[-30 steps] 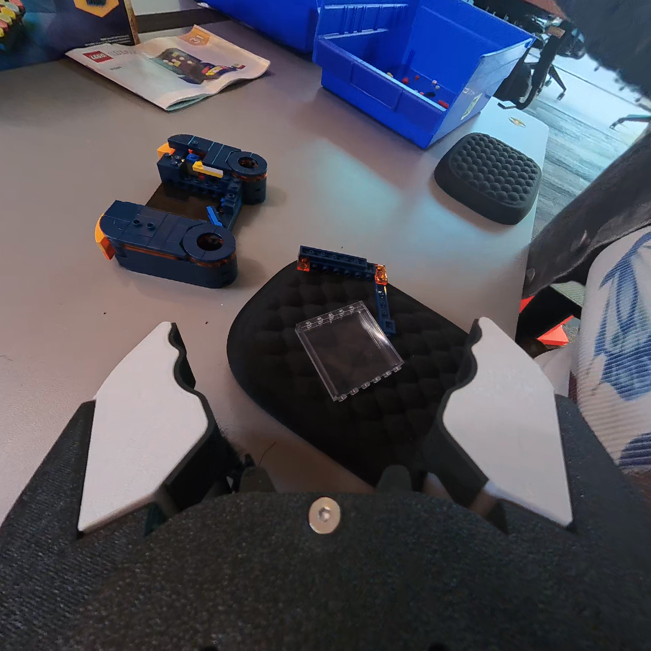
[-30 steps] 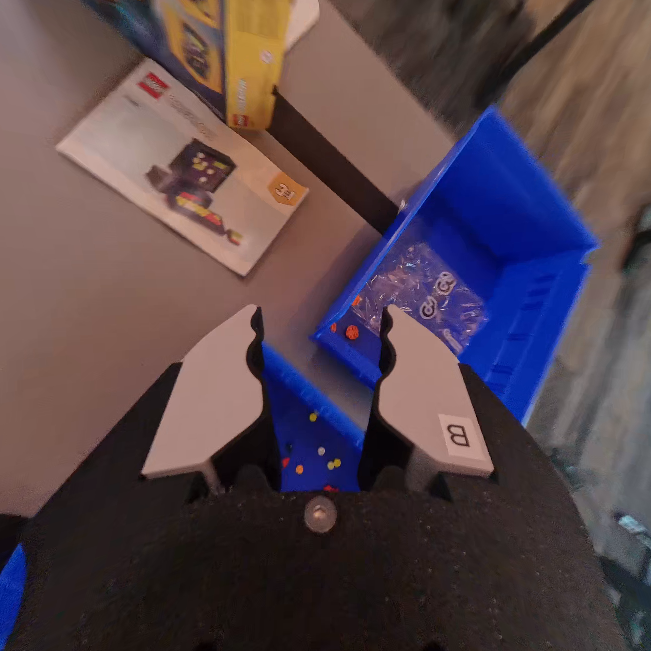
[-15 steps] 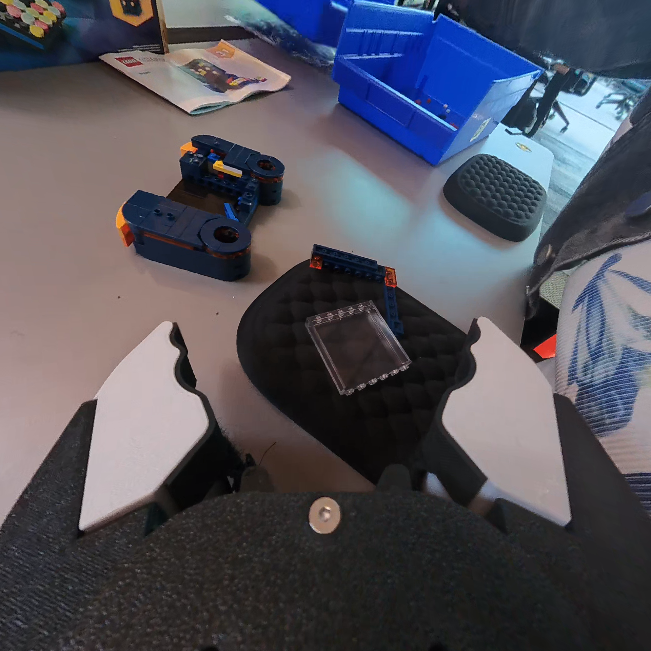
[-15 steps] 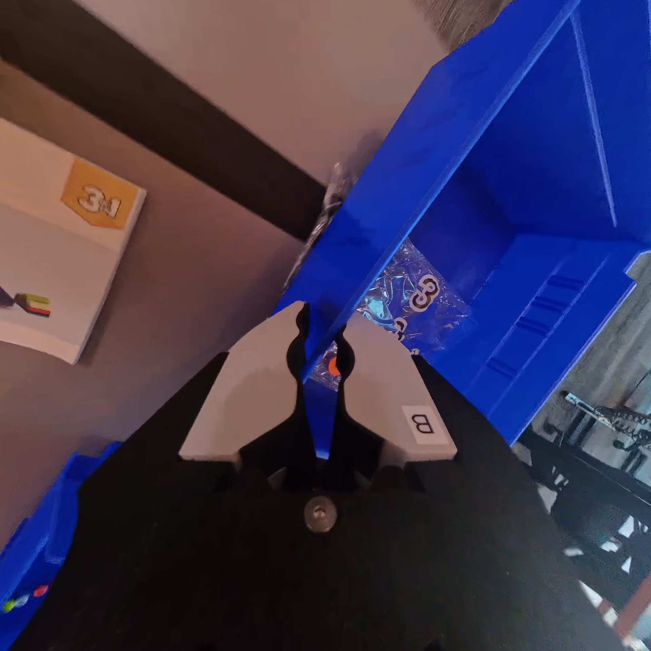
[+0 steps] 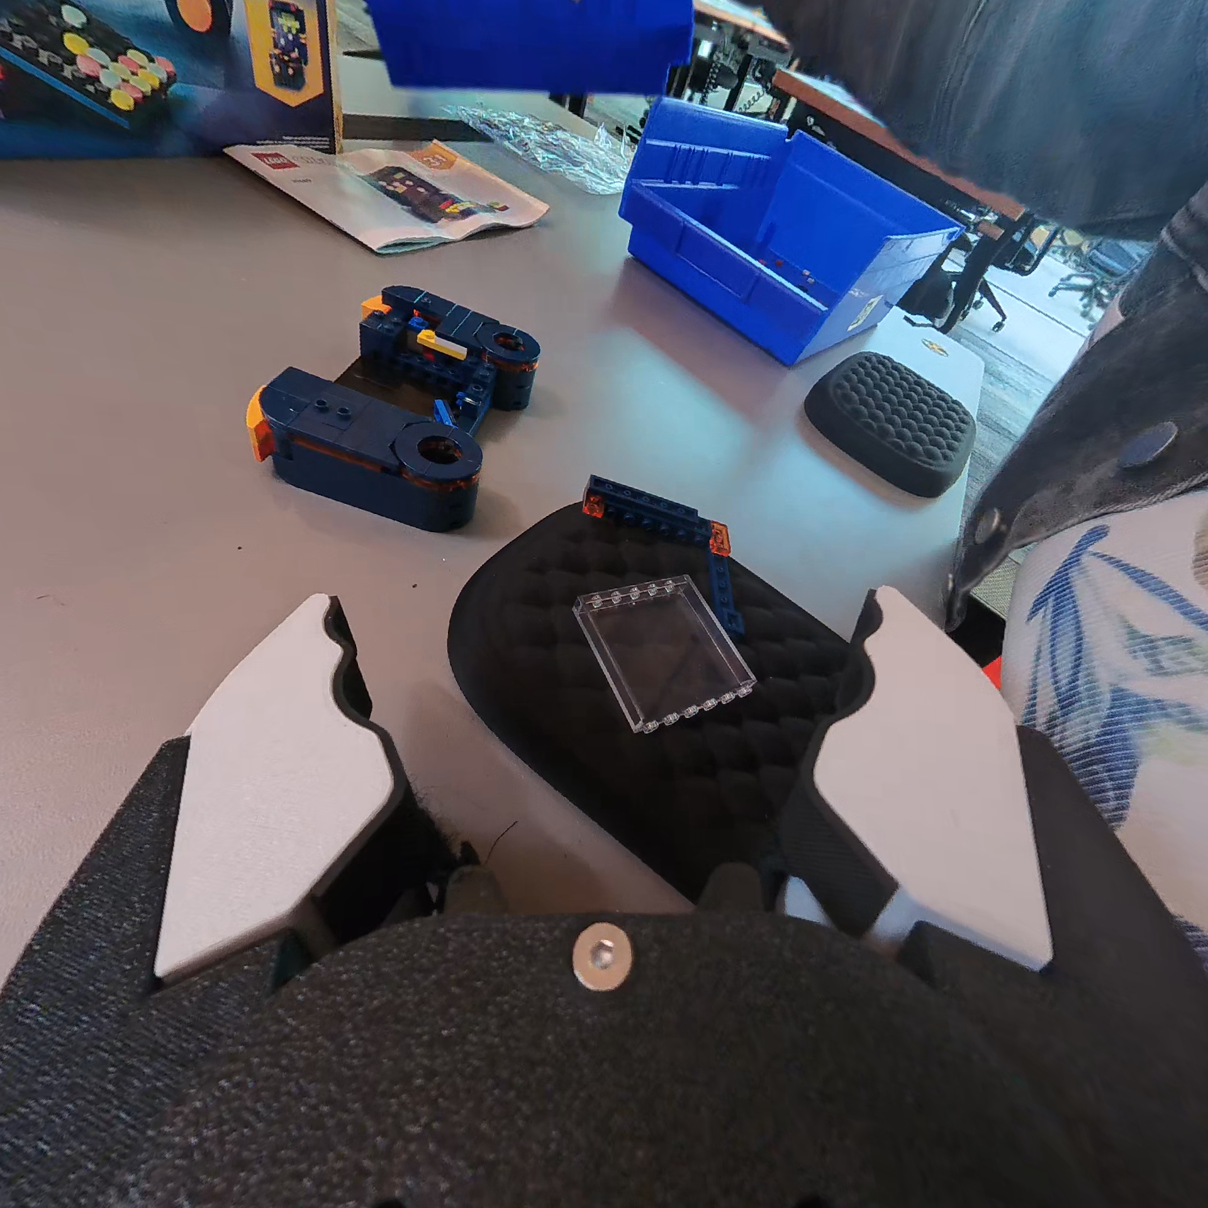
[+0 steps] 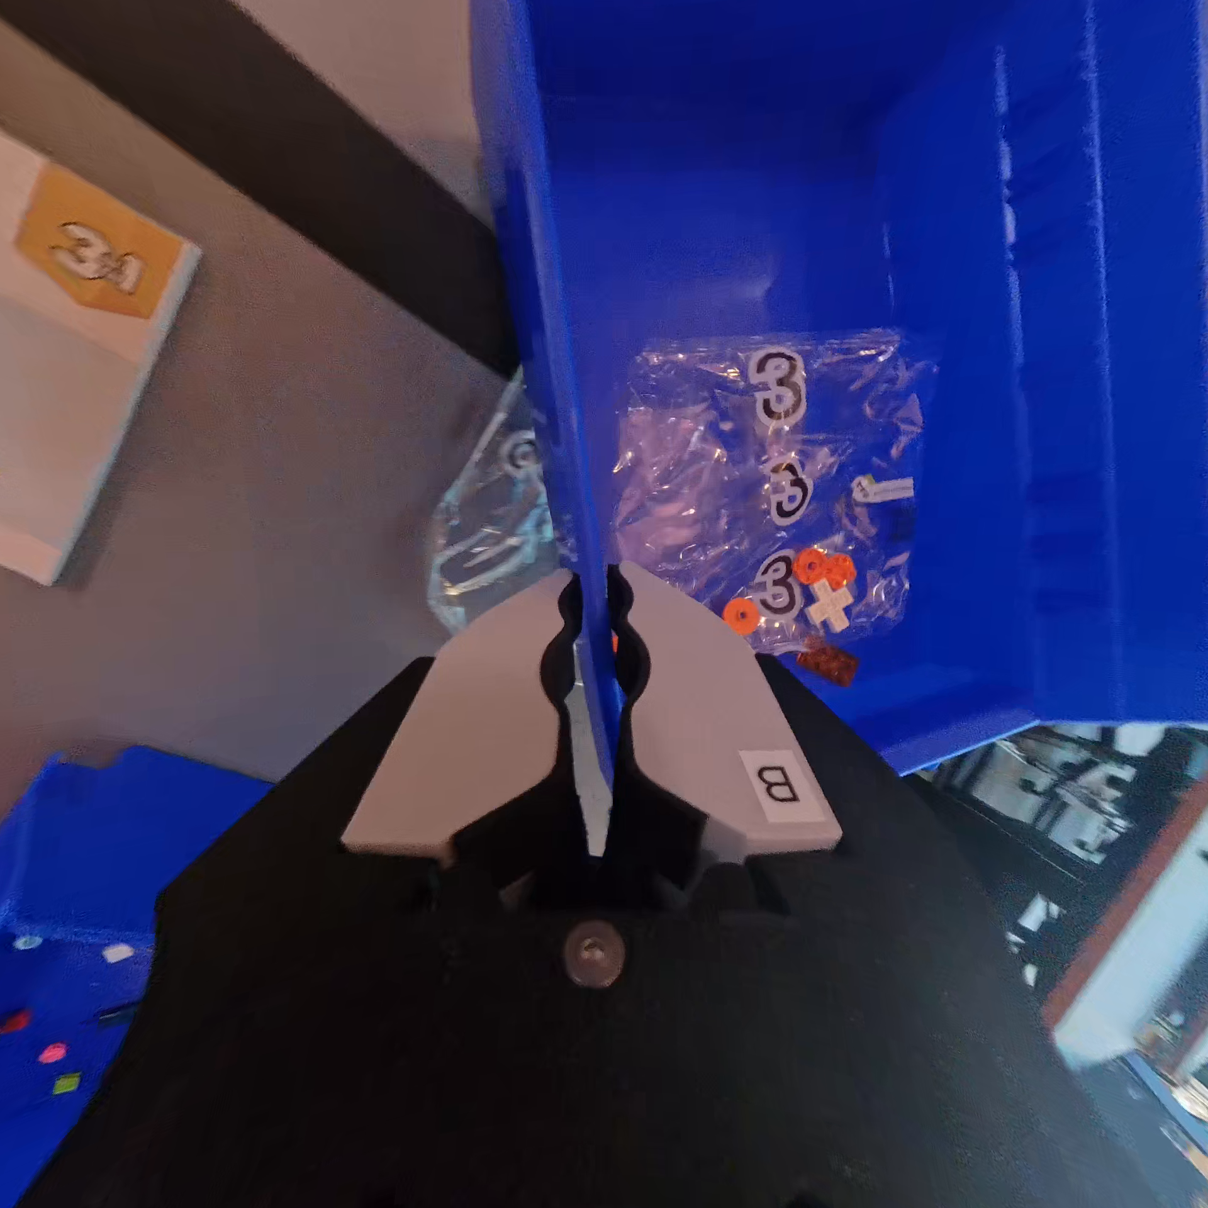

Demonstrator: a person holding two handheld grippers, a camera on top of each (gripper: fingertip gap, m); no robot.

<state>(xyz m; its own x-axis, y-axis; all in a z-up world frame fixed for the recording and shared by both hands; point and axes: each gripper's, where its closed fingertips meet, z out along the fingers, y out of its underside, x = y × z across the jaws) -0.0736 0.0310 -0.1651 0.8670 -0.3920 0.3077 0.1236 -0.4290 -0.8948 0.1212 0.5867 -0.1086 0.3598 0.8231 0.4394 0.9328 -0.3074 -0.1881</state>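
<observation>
Right gripper [image 6: 591, 582]: fingers pinched on the side wall of a blue bin [image 6: 817, 196], which fills the upper right of the right wrist view. It appears lifted and tilted; in the left wrist view it shows as a blurred blue block at top centre. Inside it lie a clear plastic bag [image 6: 765, 470], orange round pieces [image 6: 820, 567], a white cross piece [image 6: 829, 604] and a dark red piece [image 6: 827, 667].

Left gripper [image 5: 598, 608]: fingers spread wide, holding nothing, nearest the black foam pad [image 5: 555, 654] at frame centre.

On that pad: a clear panel [image 5: 663, 657] and a dark blue L-shaped strip [image 5: 654, 511] just beyond it.

Around: a dark blue brick assembly [image 5: 399, 405] left of centre on the grey counter [image 5: 131, 523], second blue bin [image 5: 771, 255] upper right, smaller foam pad [image 5: 892, 421] at right, booklet [image 5: 392, 196], crumpled wrapper [image 5: 542, 147] and box [image 5: 163, 72] across the top.
</observation>
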